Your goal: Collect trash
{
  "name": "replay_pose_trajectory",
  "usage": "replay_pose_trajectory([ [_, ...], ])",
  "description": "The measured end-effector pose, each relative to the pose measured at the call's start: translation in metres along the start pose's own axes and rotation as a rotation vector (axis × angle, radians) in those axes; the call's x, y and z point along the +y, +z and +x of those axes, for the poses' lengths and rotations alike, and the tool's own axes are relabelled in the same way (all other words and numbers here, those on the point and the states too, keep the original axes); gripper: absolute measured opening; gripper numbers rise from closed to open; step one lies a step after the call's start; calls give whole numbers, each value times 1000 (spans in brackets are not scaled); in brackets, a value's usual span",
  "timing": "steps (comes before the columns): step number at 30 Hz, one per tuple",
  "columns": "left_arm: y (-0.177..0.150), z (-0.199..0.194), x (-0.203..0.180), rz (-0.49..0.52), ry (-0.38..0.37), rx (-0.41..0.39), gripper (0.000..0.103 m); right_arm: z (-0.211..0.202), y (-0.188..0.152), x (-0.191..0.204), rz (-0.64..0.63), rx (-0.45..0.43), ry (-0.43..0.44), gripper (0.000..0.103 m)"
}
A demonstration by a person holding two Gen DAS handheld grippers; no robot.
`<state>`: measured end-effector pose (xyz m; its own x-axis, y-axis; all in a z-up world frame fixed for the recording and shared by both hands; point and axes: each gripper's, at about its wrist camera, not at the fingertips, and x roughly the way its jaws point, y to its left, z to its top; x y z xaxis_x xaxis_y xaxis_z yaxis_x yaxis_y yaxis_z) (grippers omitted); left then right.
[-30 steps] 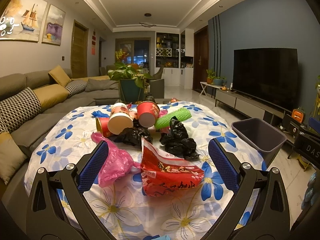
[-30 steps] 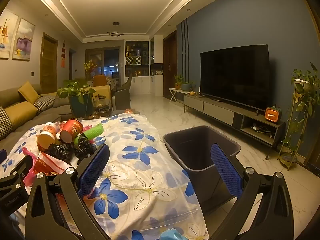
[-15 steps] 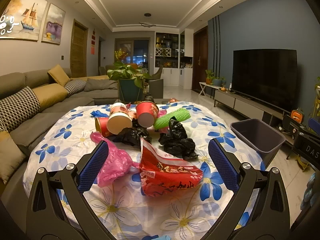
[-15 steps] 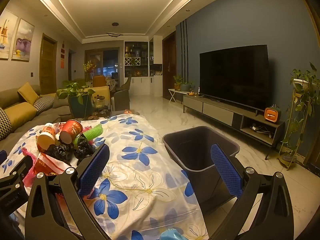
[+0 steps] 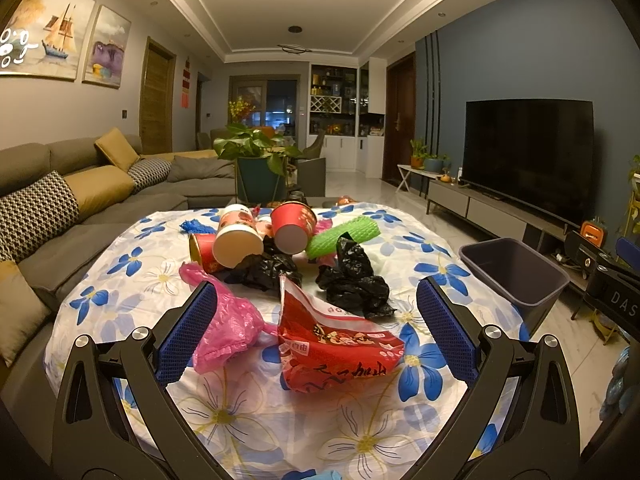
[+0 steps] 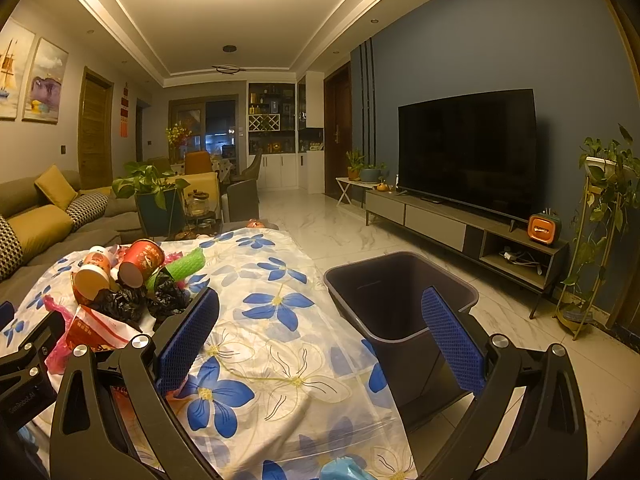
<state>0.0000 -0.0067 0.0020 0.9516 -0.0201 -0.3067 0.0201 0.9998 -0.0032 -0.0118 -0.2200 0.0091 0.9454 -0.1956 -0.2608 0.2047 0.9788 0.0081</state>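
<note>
Crosswise red wrapper [image 5: 336, 348], mouth leftward, upturned

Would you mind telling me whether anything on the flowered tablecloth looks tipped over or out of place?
Yes. The red paper cup and the white-bottomed paper cup lie toppled on their sides among crumpled black plastic bags. A torn red snack wrapper gapes open nearest the camera. The dark plastic bin beside the table holds no visible trash.

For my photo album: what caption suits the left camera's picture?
Open left gripper facing a red wrapper, pink bag and cups on a floral table.
</note>
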Motion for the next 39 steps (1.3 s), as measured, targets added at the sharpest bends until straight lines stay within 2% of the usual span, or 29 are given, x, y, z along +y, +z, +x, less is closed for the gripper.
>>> replay_pose_trajectory([
  [29, 0, -1, 0, -6, -3, 0, 98, 0, 3, 0, 0, -5, 7, 98],
  [39, -4, -1, -2, -18, -16, -9, 98, -1, -12, 2, 7, -42, 42, 98],
])
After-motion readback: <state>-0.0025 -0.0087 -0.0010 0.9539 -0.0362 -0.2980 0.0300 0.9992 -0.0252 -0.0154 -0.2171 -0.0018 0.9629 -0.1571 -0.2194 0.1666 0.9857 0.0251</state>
